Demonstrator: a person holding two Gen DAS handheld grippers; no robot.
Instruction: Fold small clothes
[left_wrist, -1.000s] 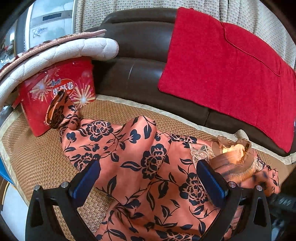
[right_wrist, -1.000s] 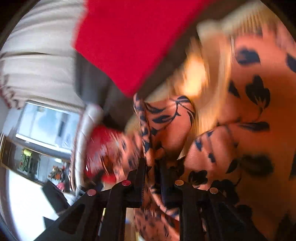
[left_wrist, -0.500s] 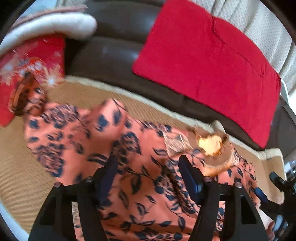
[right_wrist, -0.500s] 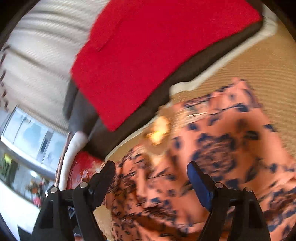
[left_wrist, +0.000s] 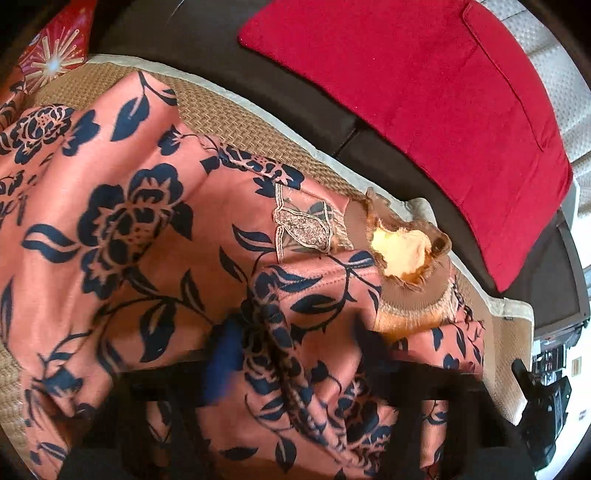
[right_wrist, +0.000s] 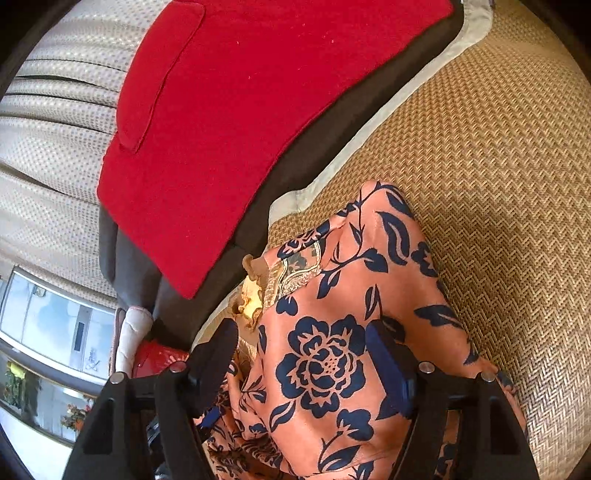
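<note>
Woven mat (right_wrist: 498, 155) under it, the floral garment (left_wrist: 122, 221) now lies with one side folded in. Your right gripper (right_wrist: 303, 354) has let go, jaws wide; your left gripper (left_wrist: 295, 354) blurs around a ridge, grip unclear.

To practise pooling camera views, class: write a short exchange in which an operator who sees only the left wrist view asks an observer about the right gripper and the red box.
Operator: My view is blurred low down. Is the right gripper holding anything?
Observer: No. The right gripper is open, its fingers either side of a navy flower on the floral garment.
Operator: What is next to the red box at my frame's edge?
Observer: A white cushion lies right beside the red box.
</note>
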